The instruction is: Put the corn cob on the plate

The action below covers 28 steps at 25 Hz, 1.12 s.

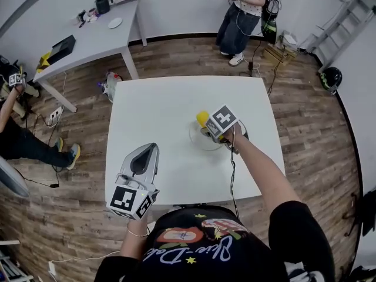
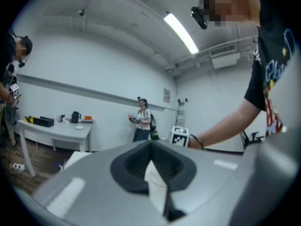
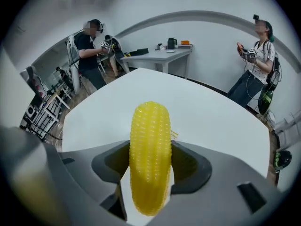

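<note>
My right gripper (image 1: 207, 126) is shut on the yellow corn cob (image 1: 202, 119), which stands out past the jaws. In the head view it hangs over the clear round plate (image 1: 194, 138) at the middle right of the white table (image 1: 158, 104). In the right gripper view the corn cob (image 3: 150, 145) fills the gap between the jaws of my right gripper (image 3: 150, 160), with bare tabletop behind it; the plate does not show there. My left gripper (image 1: 153, 148) hovers near the table's front edge, shut and holding nothing. In its own view, my left gripper (image 2: 151, 149) points up and away from the table.
A grey side table (image 1: 88, 37) with a kettle (image 1: 103, 3) and small items stands at the back left. One person (image 1: 242, 13) stands beyond the table, and another person (image 1: 17, 134) is at the left. A ladder (image 1: 343, 22) and a helmet (image 1: 331, 77) are at the right.
</note>
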{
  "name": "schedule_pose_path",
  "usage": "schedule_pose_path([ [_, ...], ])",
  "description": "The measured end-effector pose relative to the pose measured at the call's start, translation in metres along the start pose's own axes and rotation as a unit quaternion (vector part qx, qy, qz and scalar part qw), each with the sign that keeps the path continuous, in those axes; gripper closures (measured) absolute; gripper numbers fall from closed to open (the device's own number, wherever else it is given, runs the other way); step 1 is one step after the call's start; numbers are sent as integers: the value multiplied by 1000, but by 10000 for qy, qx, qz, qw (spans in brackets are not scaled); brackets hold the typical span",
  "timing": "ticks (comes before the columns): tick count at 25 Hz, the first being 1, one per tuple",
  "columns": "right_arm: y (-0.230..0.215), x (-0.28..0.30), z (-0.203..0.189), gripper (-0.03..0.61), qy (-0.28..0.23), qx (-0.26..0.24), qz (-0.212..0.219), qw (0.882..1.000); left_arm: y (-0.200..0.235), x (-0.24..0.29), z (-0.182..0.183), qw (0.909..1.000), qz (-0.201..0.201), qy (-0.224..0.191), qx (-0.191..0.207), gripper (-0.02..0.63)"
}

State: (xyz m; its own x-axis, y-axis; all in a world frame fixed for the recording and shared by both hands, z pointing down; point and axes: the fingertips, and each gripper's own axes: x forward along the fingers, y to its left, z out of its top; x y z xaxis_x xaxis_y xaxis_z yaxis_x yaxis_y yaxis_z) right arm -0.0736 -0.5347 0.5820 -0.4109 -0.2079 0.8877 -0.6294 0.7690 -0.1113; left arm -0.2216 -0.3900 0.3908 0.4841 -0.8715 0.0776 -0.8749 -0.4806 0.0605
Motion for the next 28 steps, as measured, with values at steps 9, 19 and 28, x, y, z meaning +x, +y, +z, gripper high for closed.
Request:
schedule_pose_path([
  [9, 1, 34, -9, 318, 580, -102, 148, 9982, 21, -6, -6, 9997, 198, 63, -97, 626],
  [19, 2, 43, -7, 318, 313, -233, 93, 9992, 7, 4, -5, 10000, -74, 17, 63, 626],
  [28, 0, 35, -5, 316, -711, -88, -259, 9971, -3, 6, -12, 9999, -134, 78, 65, 626],
])
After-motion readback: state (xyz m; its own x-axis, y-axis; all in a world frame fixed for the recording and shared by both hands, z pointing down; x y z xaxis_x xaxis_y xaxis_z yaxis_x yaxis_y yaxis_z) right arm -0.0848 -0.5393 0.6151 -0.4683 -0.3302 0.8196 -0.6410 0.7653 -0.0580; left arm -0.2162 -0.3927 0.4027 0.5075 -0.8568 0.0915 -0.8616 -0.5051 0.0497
